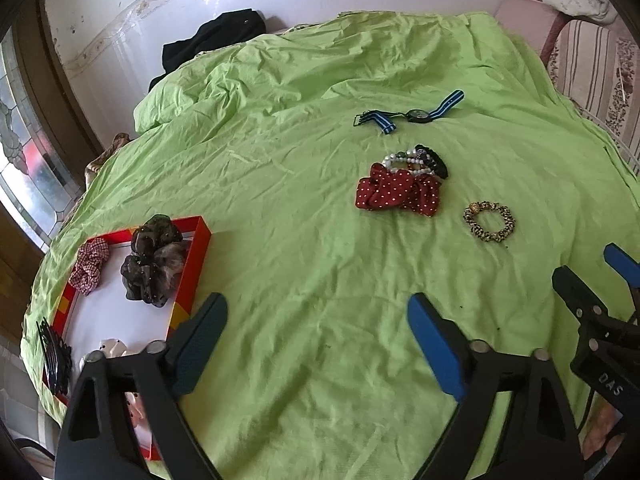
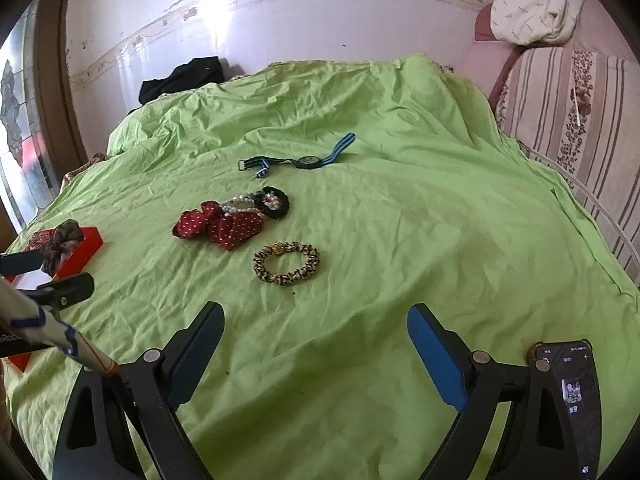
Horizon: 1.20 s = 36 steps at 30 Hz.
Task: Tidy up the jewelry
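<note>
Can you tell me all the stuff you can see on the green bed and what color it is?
Bed sheet: one, green, under everything.
Tray: one, red rim, left edge.
Scrunchies in tray: two, checked red and dark sheer.
Hair claw: one, black, on tray's near rim.
Watch: one, blue-striped strap, farthest.
Polka-dot scrunchie: one, red, middle.
Pearl bracelet: one, white, touching it.
Leopard scrunchie: one, nearest.
Left gripper: open.
Right gripper: open.

Five scrunchies [image 1: 398,194]; one watch [image 1: 418,115]; one tray [image 1: 192,264]
</note>
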### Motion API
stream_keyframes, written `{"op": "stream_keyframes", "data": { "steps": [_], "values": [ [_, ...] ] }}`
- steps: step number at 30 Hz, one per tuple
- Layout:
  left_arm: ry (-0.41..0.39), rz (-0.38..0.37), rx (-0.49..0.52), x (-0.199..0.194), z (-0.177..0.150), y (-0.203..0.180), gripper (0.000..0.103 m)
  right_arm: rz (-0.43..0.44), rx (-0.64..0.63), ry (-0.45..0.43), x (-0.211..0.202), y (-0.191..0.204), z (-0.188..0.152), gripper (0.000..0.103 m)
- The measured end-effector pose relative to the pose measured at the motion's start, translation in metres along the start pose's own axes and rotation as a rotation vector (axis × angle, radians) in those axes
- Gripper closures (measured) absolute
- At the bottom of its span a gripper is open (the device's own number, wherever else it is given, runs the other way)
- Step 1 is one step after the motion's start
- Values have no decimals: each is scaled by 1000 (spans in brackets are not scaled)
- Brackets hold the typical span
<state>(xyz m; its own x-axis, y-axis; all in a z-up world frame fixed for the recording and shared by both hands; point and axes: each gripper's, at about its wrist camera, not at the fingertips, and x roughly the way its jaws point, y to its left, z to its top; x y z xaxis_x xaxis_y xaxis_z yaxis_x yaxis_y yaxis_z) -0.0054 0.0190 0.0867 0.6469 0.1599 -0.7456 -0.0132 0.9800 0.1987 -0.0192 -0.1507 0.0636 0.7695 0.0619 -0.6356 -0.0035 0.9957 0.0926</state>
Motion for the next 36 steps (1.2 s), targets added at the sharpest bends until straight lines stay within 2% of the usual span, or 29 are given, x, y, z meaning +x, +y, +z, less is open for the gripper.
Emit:
{"op": "stream_keyframes", "data": {
  "steps": [10,15,20,31,36],
  "values": [
    [22,-53,-22,13,12,7,19,21,73,73,13,-8,12,14],
    [44,-142,-88,34,36,18,19,44,111,77,26,-8,37,15],
    [59,-177,-105,67,62,16,19,92,167,114,61,-11,55,21],
    [107,-318,-150,134,95,-5,19,159,252,197,103,-31,43,23],
    [145,-345,-133,152,94,-19,19,174,243,220,111,-29,38,32]
  ]
}}
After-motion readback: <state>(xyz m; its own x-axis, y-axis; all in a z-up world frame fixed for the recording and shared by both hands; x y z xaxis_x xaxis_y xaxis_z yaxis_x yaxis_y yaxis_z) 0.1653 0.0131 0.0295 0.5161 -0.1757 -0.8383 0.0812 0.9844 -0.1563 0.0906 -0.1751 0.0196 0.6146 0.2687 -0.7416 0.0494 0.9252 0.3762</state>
